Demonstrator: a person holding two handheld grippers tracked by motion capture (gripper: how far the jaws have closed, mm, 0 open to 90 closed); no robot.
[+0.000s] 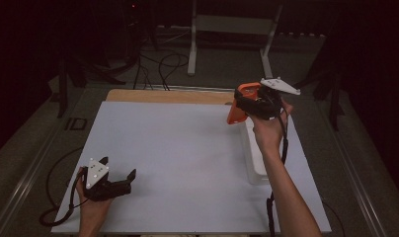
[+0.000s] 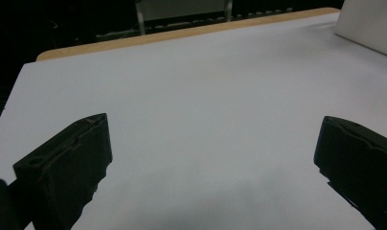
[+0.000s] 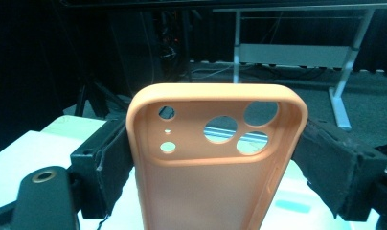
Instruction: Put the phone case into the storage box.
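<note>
While my right gripper (image 1: 251, 104) is lifted off the white mat (image 1: 187, 148), it has an orange phone case (image 3: 215, 163) pinched across its width, one jaw on each long side. In the right gripper view the case stands upright with its hollow inside facing the camera and the camera cutouts up near its top edge. From the high view the case (image 1: 237, 106) hangs above the mat's far right corner, just past the far end of the white tray (image 1: 254, 163) that sits along the mat's right edge. My left gripper (image 1: 119, 180) is low at the mat's near left corner, jaws spread wide with nothing between them, just bare mat (image 2: 206, 120) in its own view. A strip of wooden tabletop (image 1: 168, 96) peeks out beyond the mat's far edge. The two grippers are well apart, at opposite corners of the mat.
</note>
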